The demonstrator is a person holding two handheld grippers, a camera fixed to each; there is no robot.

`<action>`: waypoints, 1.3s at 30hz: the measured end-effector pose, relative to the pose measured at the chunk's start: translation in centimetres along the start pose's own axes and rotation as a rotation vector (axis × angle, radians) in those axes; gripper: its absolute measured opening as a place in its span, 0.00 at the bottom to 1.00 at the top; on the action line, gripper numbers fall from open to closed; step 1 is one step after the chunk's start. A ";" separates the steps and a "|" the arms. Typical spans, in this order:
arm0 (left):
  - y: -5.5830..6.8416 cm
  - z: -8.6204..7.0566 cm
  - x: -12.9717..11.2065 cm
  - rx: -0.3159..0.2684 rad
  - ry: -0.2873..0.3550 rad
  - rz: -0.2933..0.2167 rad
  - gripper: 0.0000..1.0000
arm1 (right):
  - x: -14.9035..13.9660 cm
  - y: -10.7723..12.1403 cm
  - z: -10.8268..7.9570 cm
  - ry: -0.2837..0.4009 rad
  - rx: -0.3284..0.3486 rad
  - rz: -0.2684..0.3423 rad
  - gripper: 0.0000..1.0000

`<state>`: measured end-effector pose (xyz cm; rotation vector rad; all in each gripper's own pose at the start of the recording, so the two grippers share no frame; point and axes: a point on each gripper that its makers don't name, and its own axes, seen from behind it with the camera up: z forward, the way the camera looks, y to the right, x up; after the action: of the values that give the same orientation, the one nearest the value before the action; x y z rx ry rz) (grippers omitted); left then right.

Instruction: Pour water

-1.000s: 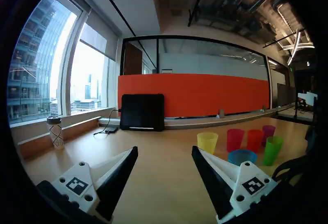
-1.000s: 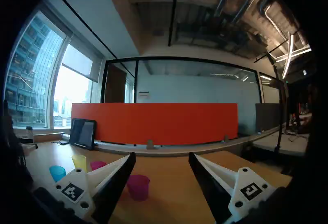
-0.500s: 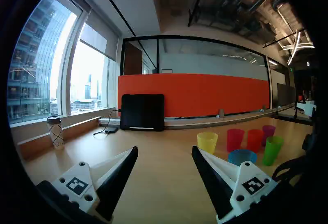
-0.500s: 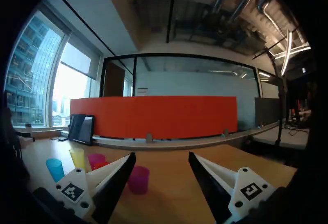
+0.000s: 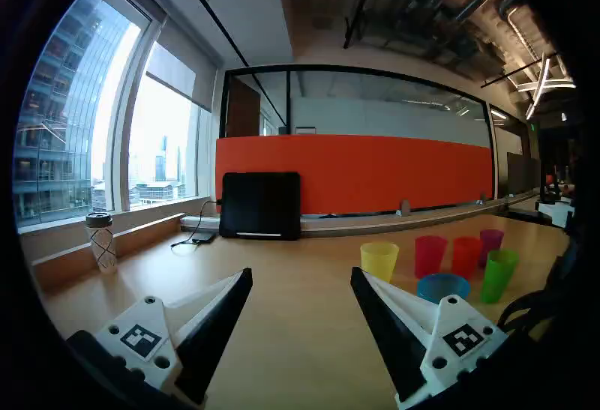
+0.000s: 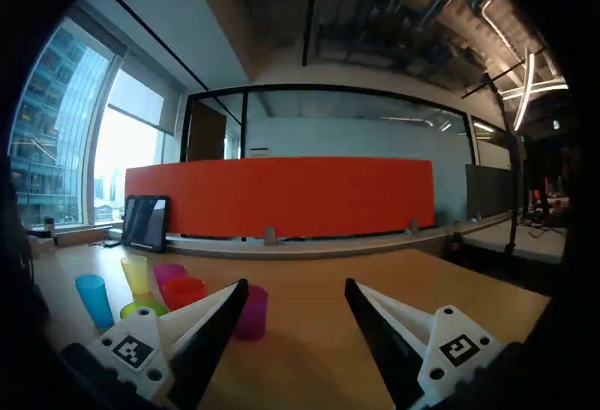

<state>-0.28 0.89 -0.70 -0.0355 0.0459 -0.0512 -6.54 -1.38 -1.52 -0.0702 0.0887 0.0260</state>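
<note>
Six cups stand upright in a loose cluster on the surface point(image 5: 300, 350), right of and beyond the left gripper point(image 5: 301, 270): yellow cup point(image 5: 379, 260), pink cup point(image 5: 430, 255), red cup point(image 5: 466, 256), purple cup point(image 5: 491, 243), green cup point(image 5: 499, 275) and blue cup point(image 5: 443, 287). Its fingers are spread wide with nothing between them, and this view matches the one a second ago, with the tablet point(image 5: 260, 205) leaning at the orange partition point(image 5: 360, 174) and a bottle point(image 5: 100, 241) at the far left by the window. The right gripper view has changed: the partition sits higher in the picture, more surface shows, and the cups at lower left have risen. A second ago blue, yellow, pink and purple showed; now the red cup point(image 6: 184, 291) and green cup point(image 6: 142, 309) show too. The purple cup stands just behind one fingertip of the right gripper point(image 6: 295, 282), whose fingers are also wide and empty.
</note>
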 end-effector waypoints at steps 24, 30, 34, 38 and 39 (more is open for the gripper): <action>0.0 0.1 0.1 0.000 0.000 0.000 0.98 | -1.3 0.6 0.1 -0.036 -0.011 -0.013 1.00; 0.0 0.0 0.1 0.000 0.000 0.000 0.98 | -1.3 0.6 -0.1 -0.036 -0.010 -0.013 1.00; 0.0 0.0 0.1 0.000 0.000 0.000 0.98 | -1.3 0.7 0.0 -0.039 -0.009 -0.012 1.00; 0.0 0.0 0.0 0.000 0.000 0.000 0.97 | -1.3 0.6 -0.1 -0.039 -0.009 -0.012 1.00; 0.0 0.0 0.0 0.000 0.000 0.000 0.97 | -1.3 0.6 -0.1 -0.039 -0.009 -0.012 1.00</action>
<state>-0.25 0.90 -0.70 -0.0355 0.0458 -0.0511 -7.81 -0.82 -1.53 -0.0791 0.0491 0.0154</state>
